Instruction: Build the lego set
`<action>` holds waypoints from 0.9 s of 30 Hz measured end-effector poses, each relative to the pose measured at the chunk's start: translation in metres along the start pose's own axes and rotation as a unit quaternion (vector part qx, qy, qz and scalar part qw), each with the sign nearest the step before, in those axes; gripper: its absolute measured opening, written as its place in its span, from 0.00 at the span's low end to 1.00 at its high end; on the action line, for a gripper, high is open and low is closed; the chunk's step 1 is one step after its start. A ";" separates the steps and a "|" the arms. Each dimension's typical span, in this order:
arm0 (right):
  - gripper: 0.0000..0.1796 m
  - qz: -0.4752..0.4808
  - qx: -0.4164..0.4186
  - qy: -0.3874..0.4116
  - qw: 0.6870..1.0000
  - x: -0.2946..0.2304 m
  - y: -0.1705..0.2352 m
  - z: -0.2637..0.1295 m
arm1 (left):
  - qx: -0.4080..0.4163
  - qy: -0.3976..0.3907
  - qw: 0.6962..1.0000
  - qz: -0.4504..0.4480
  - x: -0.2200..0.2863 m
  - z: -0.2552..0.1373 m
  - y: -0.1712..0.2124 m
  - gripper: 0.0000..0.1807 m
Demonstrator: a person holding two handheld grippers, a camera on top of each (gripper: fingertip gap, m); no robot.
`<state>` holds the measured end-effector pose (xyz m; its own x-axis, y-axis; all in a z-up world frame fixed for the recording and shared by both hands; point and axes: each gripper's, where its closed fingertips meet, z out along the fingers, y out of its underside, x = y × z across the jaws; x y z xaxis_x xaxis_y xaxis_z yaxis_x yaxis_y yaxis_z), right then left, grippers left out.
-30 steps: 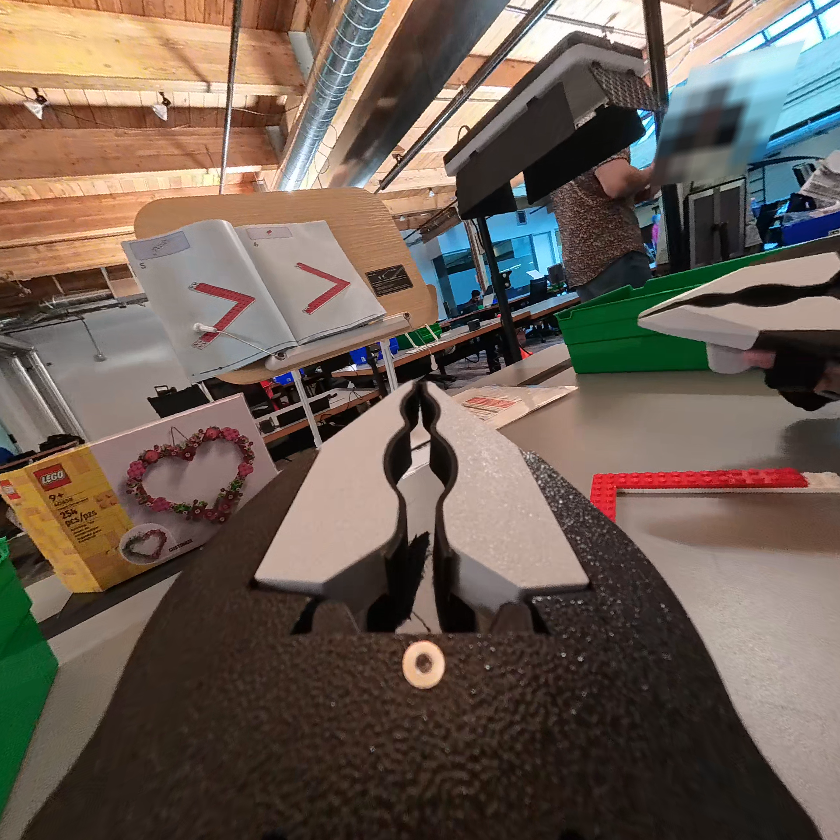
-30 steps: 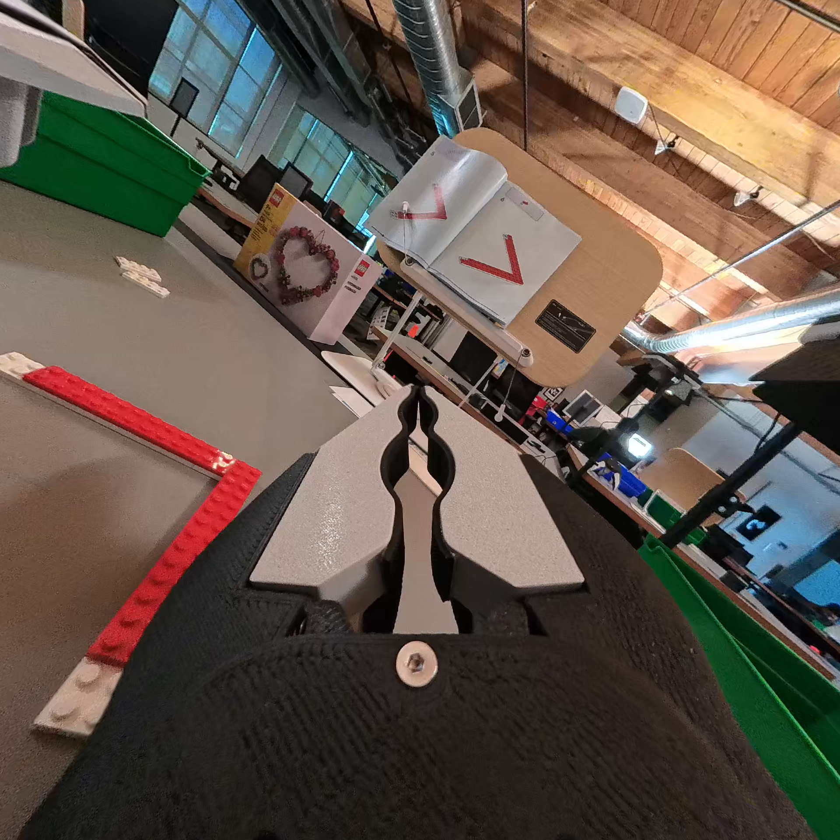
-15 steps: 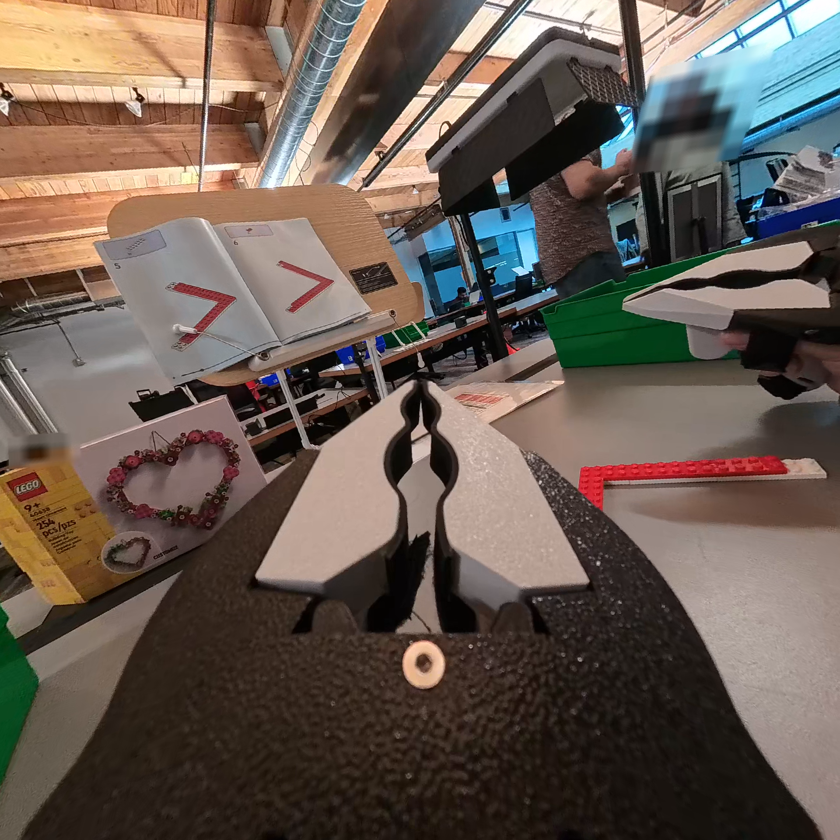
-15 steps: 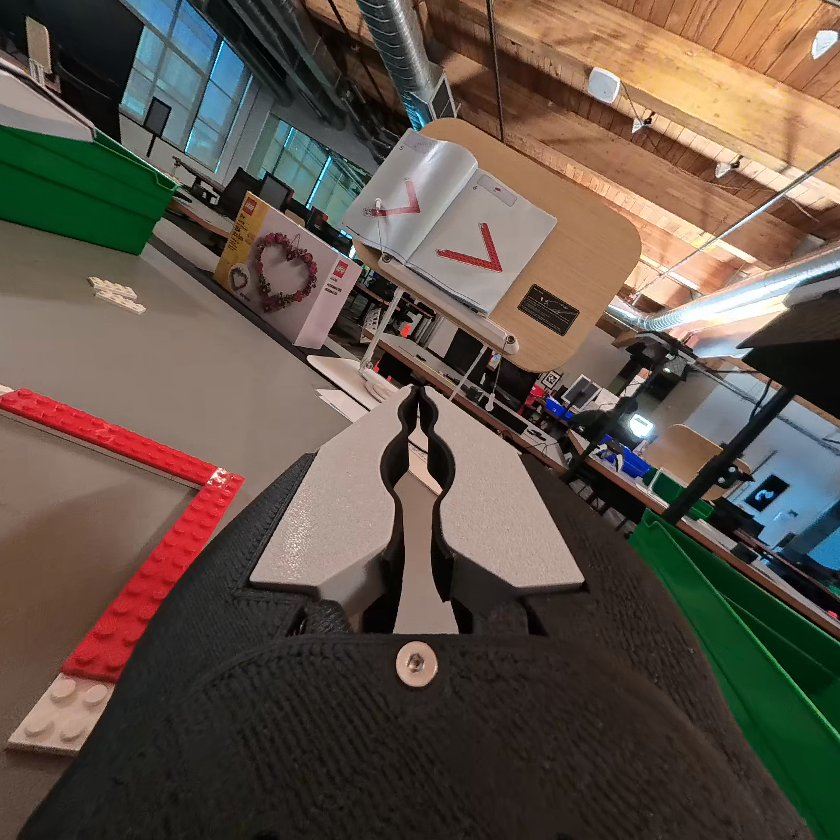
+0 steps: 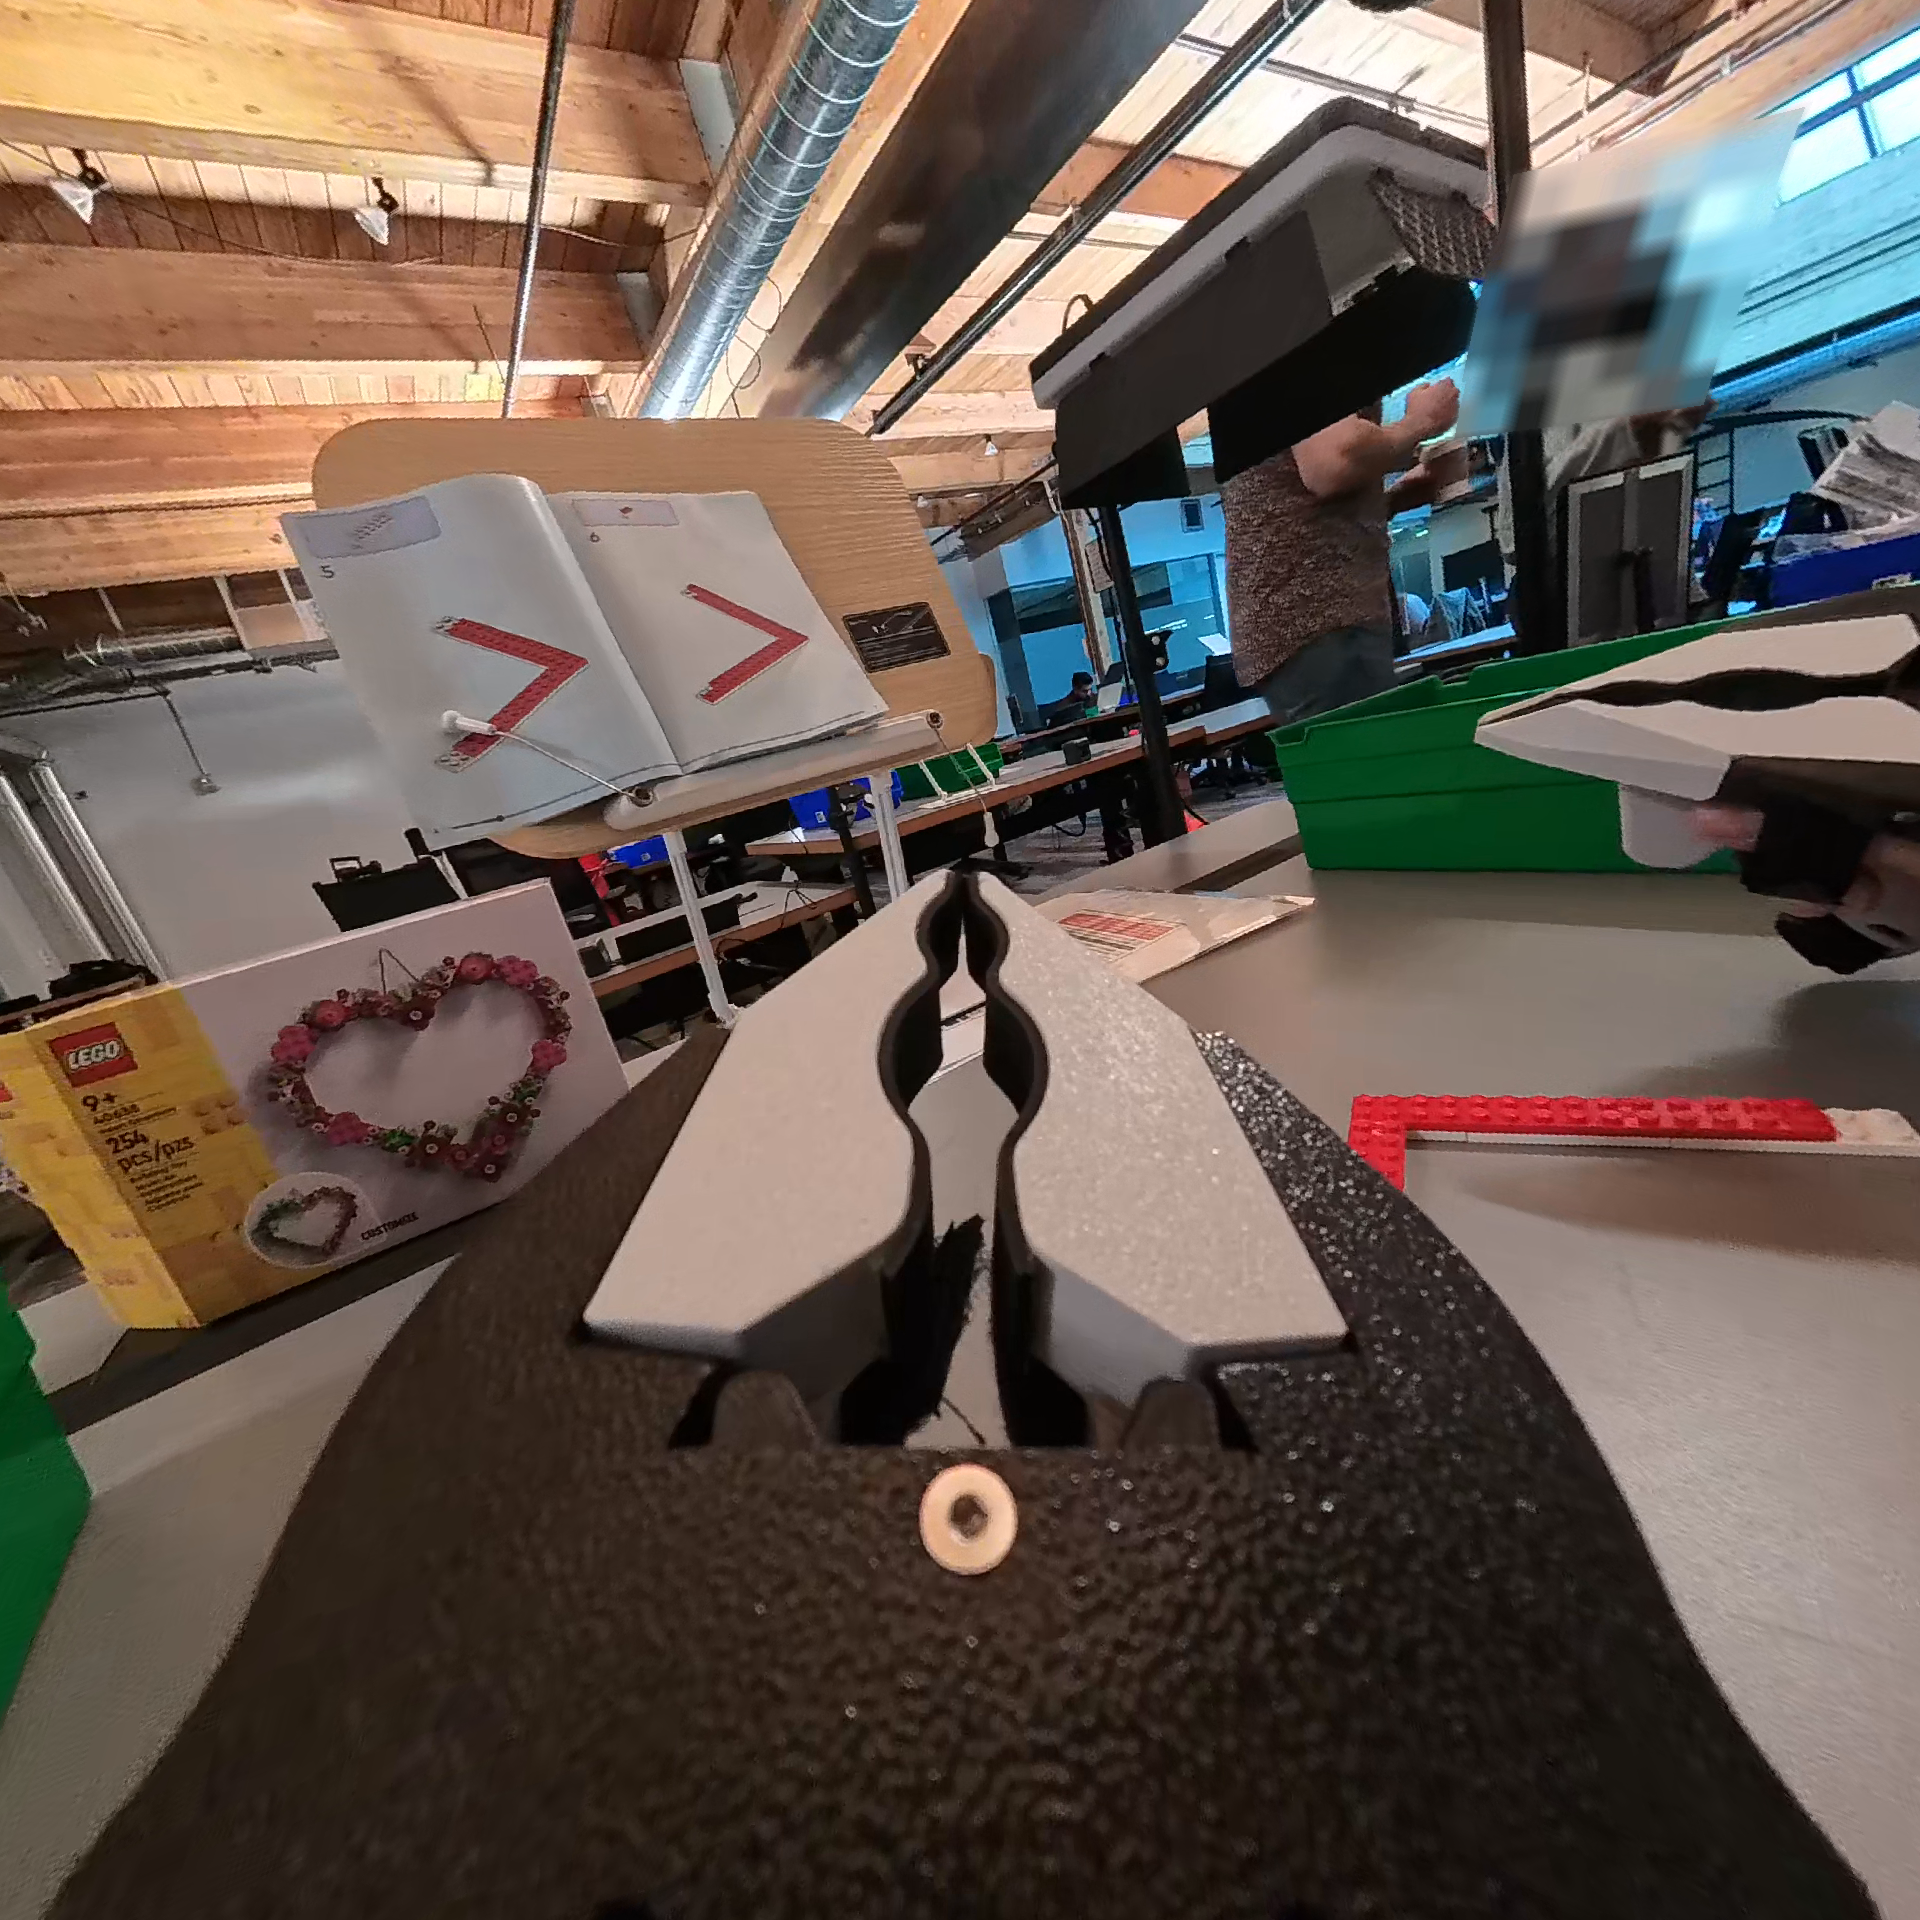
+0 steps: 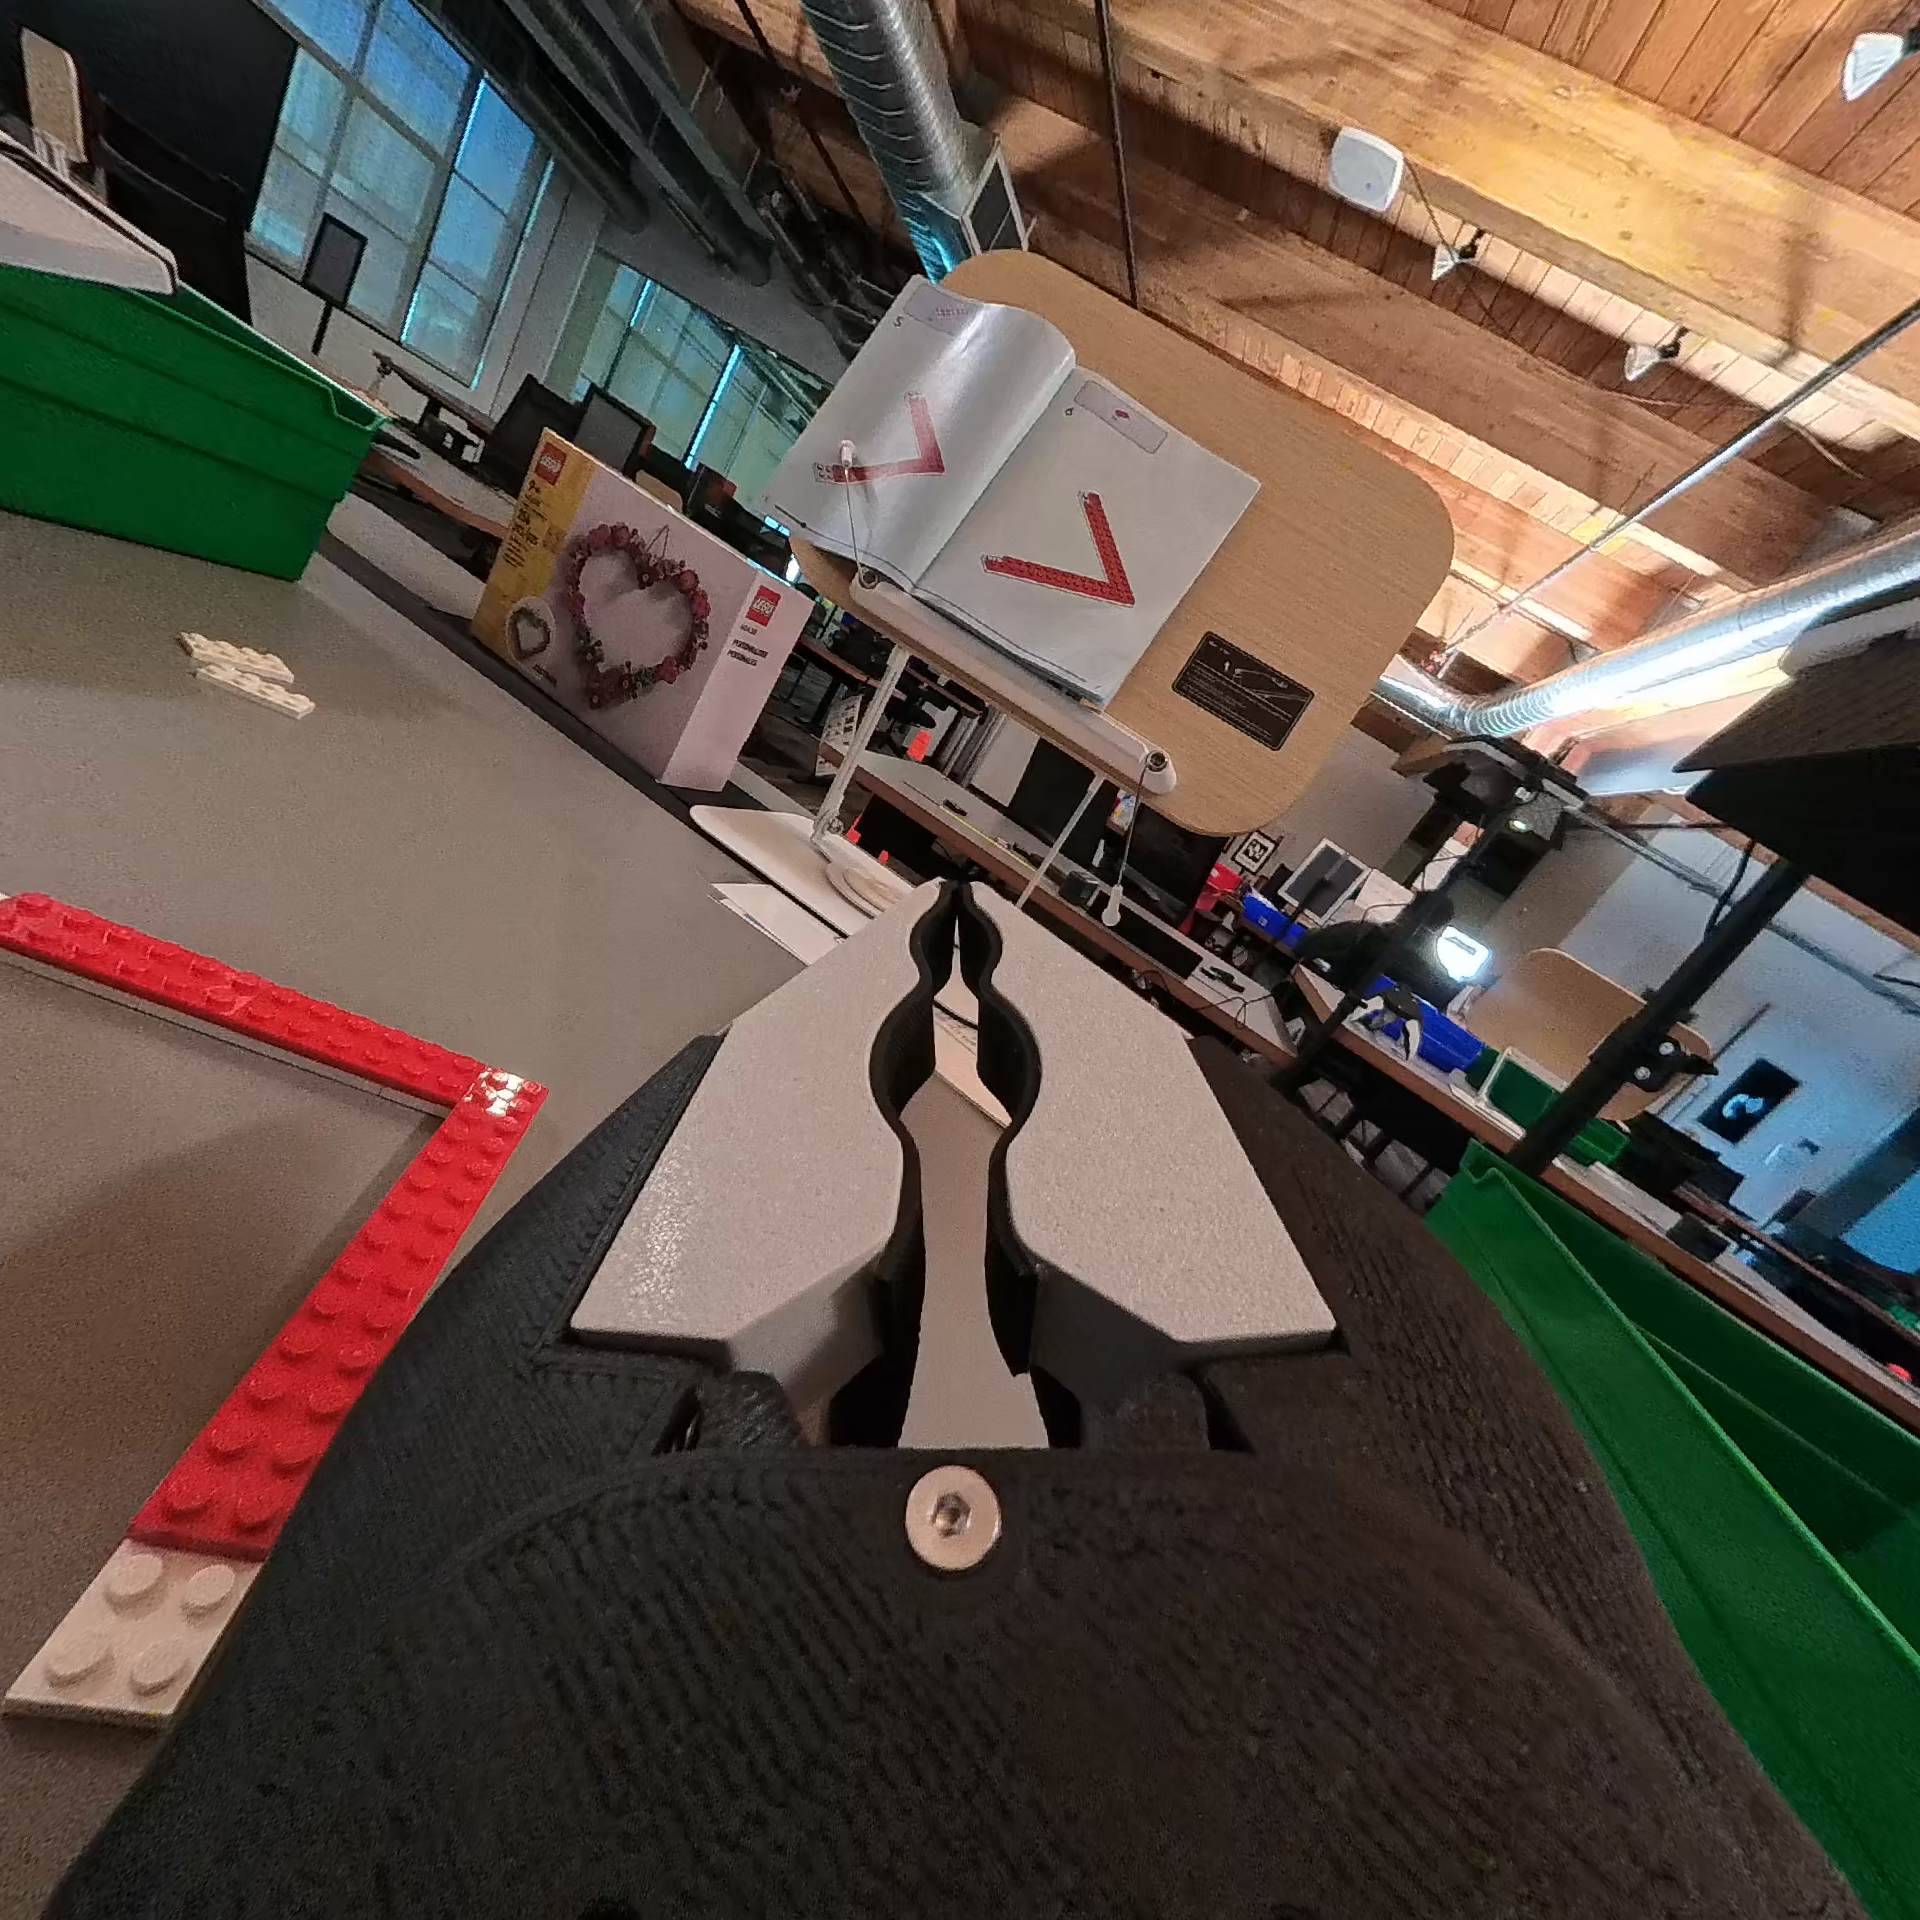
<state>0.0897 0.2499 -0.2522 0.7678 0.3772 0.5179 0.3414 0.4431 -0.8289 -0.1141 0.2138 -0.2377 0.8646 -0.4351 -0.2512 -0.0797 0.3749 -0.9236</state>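
A red L-shaped lego assembly with white end plates (image 6: 343, 1278) lies flat on the grey table, left of my right gripper; it also shows in the left wrist view (image 5: 1590, 1122) to the right. My left gripper (image 5: 964, 885) is shut and empty, held above the table and pointing at the open instruction booklet (image 5: 582, 644) on its wooden stand. My right gripper (image 6: 954, 891) is shut and empty, also raised, and shows at the right edge of the left wrist view (image 5: 1704, 717). Two small white plates (image 6: 244, 670) lie far left on the table.
The lego box with a heart wreath picture (image 5: 301, 1112) stands at the table's back edge, also in the right wrist view (image 6: 634, 613). Green bins sit at the left (image 6: 156, 436) and right (image 6: 1714, 1455). A plastic bag (image 5: 1153, 925) lies near the stand. A person (image 5: 1309, 561) stands behind. Left tips to right tips: about 20 cm.
Both grippers have tilted and drifted slightly; the red assembly sits a bit lower and nearer in both views. Both stay shut and empty.
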 end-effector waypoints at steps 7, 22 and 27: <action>0.00 0.000 -0.001 0.000 1.000 0.000 0.001 0.000 | 0.000 0.001 1.000 0.005 0.002 0.000 0.000 0.00; 0.00 0.001 -0.001 0.001 1.000 0.001 0.000 0.000 | 0.003 -0.010 1.000 -0.006 -0.004 -0.001 0.000 0.00; 0.00 -0.001 -0.001 0.001 1.000 0.000 0.000 0.000 | 0.002 -0.009 1.000 -0.004 -0.004 -0.001 0.000 0.00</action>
<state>0.0903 0.2500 -0.2523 0.7685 0.3749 0.5185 0.3431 0.4425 -0.8285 -0.1175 0.2148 -0.2371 0.8737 -0.4241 -0.2381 -0.0698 0.3751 -0.9244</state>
